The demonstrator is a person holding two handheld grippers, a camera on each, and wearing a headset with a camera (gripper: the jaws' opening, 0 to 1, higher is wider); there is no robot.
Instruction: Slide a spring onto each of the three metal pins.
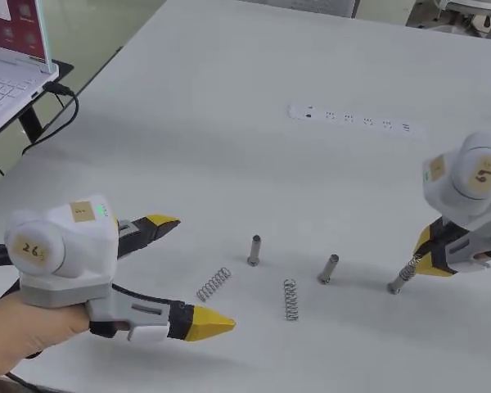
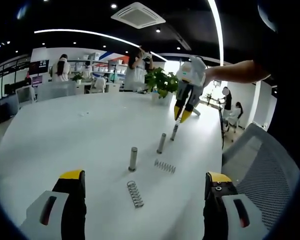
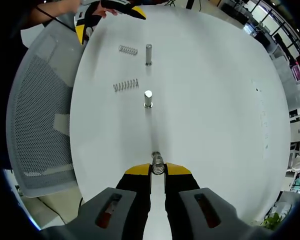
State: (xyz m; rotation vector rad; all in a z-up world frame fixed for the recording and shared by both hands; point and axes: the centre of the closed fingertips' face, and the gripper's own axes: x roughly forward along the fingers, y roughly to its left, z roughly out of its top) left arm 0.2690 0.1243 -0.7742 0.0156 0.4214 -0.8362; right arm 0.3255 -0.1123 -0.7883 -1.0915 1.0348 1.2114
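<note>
Right gripper (image 3: 158, 171) clamped on held spring (image 3: 158, 163), with spring at the top end of right pin (image 1: 395, 285). Left gripper (image 1: 199, 273) jaws wide apart, nothing between them, hovering over table (image 1: 229, 147). Loose spring A (image 1: 213, 283) flat on table just left of left pin (image 1: 254, 250). Loose spring B (image 1: 290, 299) flat between left pin and middle pin (image 1: 328, 268). Both of those pins bare.
</note>
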